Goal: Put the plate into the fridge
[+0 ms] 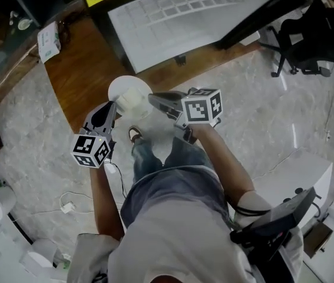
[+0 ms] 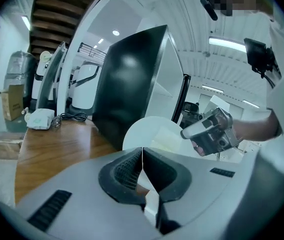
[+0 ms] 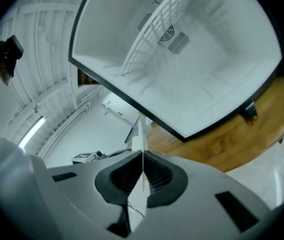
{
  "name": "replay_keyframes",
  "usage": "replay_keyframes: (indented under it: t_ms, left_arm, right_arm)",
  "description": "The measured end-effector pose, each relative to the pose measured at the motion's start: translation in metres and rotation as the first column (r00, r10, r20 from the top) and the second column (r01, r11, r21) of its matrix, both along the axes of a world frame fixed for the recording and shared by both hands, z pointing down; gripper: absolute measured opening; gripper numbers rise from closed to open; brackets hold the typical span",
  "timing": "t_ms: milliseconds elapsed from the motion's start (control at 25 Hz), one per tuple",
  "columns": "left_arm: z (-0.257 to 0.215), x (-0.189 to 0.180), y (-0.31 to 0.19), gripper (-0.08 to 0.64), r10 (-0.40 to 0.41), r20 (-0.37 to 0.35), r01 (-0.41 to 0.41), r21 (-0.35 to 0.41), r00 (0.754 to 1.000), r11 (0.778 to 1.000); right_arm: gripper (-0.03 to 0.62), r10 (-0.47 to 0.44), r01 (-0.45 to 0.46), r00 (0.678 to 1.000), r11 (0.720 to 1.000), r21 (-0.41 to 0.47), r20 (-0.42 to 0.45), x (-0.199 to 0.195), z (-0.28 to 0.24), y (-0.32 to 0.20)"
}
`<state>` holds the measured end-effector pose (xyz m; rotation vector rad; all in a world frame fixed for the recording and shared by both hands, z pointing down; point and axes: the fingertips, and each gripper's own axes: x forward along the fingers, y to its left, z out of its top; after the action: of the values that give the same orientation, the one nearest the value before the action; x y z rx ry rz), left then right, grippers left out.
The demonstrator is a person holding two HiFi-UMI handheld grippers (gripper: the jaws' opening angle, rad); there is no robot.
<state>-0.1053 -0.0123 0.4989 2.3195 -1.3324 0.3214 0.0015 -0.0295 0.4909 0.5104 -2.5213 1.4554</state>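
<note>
I hold a round white plate [image 1: 124, 89] with both of my grippers. My left gripper [image 1: 112, 107] bites the rim on my left side. Its two dark jaws are pressed together on the thin edge. My right gripper [image 1: 154, 99] bites the rim on the other side, and its jaws are squeezed tight on the plate too. In the right gripper view I see the plate from the side, like a thin white line going up from between the jaws.

The plate is up in the air in front of me, by the brown wooden boards [image 1: 78, 84]. Something pale sits on the plate, but I cannot tell what it is.

Just past the plate is the big open fridge [image 1: 196, 22]. It has white walls and a white wire shelf [image 3: 147, 39] inside. The plate is not in the fridge yet. A small white box [image 1: 49, 40] lies on the wood, well off to my left.
</note>
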Motion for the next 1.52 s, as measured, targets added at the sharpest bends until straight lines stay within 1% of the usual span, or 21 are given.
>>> replay_keyframes:
  t_ms: [80,160,240,320,440,600,760,920,1080,1160,1240,1360,1440,1520]
  left_arm:
    - [-0.018,0.045,0.000,0.020,-0.045,0.005,0.045,0.031,0.999,0.999]
    - [-0.040,0.090,-0.003,0.020,-0.089,0.008,0.088,0.082,0.996,0.993]
    - [-0.062,0.133,-0.007,0.020,-0.120,0.015,0.117,0.149,0.993,0.982]
    - [-0.080,0.168,-0.011,0.020,-0.146,0.027,0.138,0.210,0.989,0.968]
    - [-0.103,0.200,-0.019,0.020,-0.199,0.040,0.181,0.276,0.979,0.944]
    - [-0.129,0.221,-0.041,0.020,-0.247,0.035,0.225,0.308,0.968,0.924]
    - [-0.149,0.231,-0.067,0.020,-0.270,0.056,0.238,0.326,0.961,0.915]
    - [-0.162,0.222,-0.096,0.020,-0.301,0.083,0.257,0.338,0.950,0.905]
    - [-0.184,0.217,-0.123,0.020,-0.336,0.089,0.281,0.378,0.938,0.882]
    - [-0.196,0.215,-0.134,0.018,-0.353,0.093,0.291,0.395,0.931,0.872]
    - [-0.207,0.214,-0.140,0.019,-0.365,0.091,0.299,0.409,0.927,0.862]
    - [-0.218,0.219,-0.146,0.018,-0.370,0.082,0.305,0.418,0.925,0.856]
    - [-0.221,0.227,-0.151,0.018,-0.365,0.084,0.300,0.416,0.927,0.859]
    - [-0.222,0.234,-0.154,0.018,-0.347,0.090,0.282,0.411,0.934,0.867]
  right_arm:
    - [0.023,-0.026,0.027,1.000,0.999,0.039,-0.016,0.044,-0.017,0.001]
    - [0.023,-0.049,0.050,0.999,0.997,0.058,-0.016,0.086,-0.033,0.002]
    - [0.023,-0.051,0.051,0.999,0.997,0.057,-0.001,0.126,-0.047,0.001]
    - [0.023,-0.033,0.033,0.999,0.998,0.060,0.006,0.160,-0.060,-0.001]
    - [0.023,0.012,-0.011,1.000,0.996,0.086,-0.011,0.200,-0.080,-0.011]
    - [0.023,0.093,-0.093,0.996,0.989,0.114,0.002,0.235,-0.108,-0.037]
    - [0.023,0.139,-0.147,0.988,0.980,0.132,0.069,0.248,-0.141,-0.056]
    - [0.023,0.171,-0.192,0.970,0.975,0.113,0.170,0.249,-0.170,-0.075]
    - [0.023,0.202,-0.231,0.960,0.962,0.145,0.193,0.245,-0.191,-0.101]
    - [0.023,0.228,-0.259,0.952,0.955,0.144,0.202,0.241,-0.201,-0.118]
    - [0.023,0.260,-0.290,0.939,0.950,0.113,0.226,0.235,-0.206,-0.136]
    - [0.023,0.308,-0.326,0.910,0.945,0.018,0.279,0.226,-0.211,-0.164]
    - [0.023,0.341,-0.347,0.898,0.937,-0.031,0.279,0.222,-0.208,-0.180]
    - [0.023,0.373,-0.367,0.886,0.927,-0.072,0.276,0.215,-0.204,-0.192]
